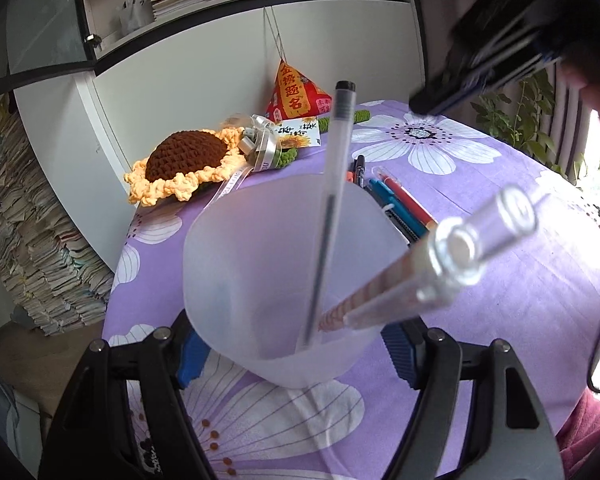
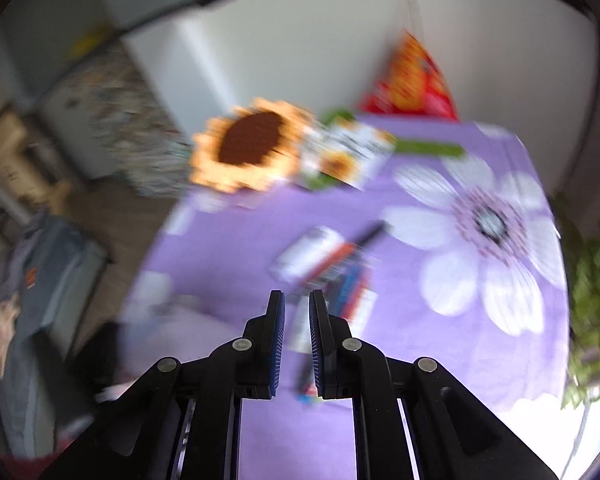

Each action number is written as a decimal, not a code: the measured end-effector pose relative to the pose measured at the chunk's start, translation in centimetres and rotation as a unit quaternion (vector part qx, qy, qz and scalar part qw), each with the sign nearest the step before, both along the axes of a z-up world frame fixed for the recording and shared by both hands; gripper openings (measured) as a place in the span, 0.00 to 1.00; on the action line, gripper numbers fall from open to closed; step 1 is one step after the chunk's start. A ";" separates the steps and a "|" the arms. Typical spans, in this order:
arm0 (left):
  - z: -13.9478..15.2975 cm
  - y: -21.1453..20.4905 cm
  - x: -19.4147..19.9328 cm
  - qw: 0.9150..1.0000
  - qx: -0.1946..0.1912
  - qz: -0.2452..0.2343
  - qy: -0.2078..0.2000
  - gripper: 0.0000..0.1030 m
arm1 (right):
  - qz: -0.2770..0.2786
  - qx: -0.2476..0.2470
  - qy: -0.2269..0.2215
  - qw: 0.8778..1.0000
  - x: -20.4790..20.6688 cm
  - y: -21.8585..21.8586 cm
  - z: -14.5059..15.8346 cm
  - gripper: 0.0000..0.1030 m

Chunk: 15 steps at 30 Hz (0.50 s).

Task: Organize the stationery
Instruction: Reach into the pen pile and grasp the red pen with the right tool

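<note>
My left gripper [image 1: 290,350] is shut on a frosted white plastic cup [image 1: 284,280], holding it tilted over the purple flowered tablecloth [image 1: 520,300]. In the cup stand a clear pen with a black cap [image 1: 334,184] and two clear-barrelled pens [image 1: 452,268] that lean right. Several loose pens [image 1: 396,196] lie on the cloth behind the cup. My right gripper [image 2: 297,300] hovers above the table, its jaws nearly closed with a narrow gap and nothing between them. It shows blurred at the top right of the left wrist view [image 1: 492,56]. The loose pens [image 2: 340,276] lie blurred beyond its fingertips.
A crocheted sunflower [image 1: 184,164] with a ribbon and card lies at the back left of the table. A red and yellow pyramid pouch [image 1: 296,94] hangs by the white wall. Green plants [image 1: 532,120] stand at the right edge. Stacked papers [image 1: 32,248] fill the floor at left.
</note>
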State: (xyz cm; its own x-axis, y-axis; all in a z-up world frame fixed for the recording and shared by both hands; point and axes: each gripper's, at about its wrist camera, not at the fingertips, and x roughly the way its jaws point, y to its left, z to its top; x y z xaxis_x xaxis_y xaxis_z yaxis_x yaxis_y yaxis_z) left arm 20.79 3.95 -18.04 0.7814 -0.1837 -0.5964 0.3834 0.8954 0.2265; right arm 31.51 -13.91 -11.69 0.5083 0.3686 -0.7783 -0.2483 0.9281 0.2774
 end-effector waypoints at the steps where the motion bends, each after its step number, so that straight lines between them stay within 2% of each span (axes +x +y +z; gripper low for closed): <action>1: -0.1 -0.1 -0.1 1.000 0.002 -0.004 -0.005 0.70 | -0.014 -0.010 0.017 1.000 0.9 -0.4 -1.0 0.11; 4: -0.2 -0.2 -0.2 1.000 0.006 -0.007 -0.014 0.70 | -0.041 -0.040 0.052 0.997 3.5 -1.1 -3.8 0.11; 7: -0.1 0.1 0.0 1.000 -0.003 -0.004 -0.009 0.70 | -0.060 -0.030 0.084 0.994 5.5 -1.8 -5.5 0.11; 15: -0.5 0.9 0.7 0.999 -0.035 0.020 0.013 0.71 | -0.067 -0.029 0.117 0.990 9.5 -1.2 -7.3 0.11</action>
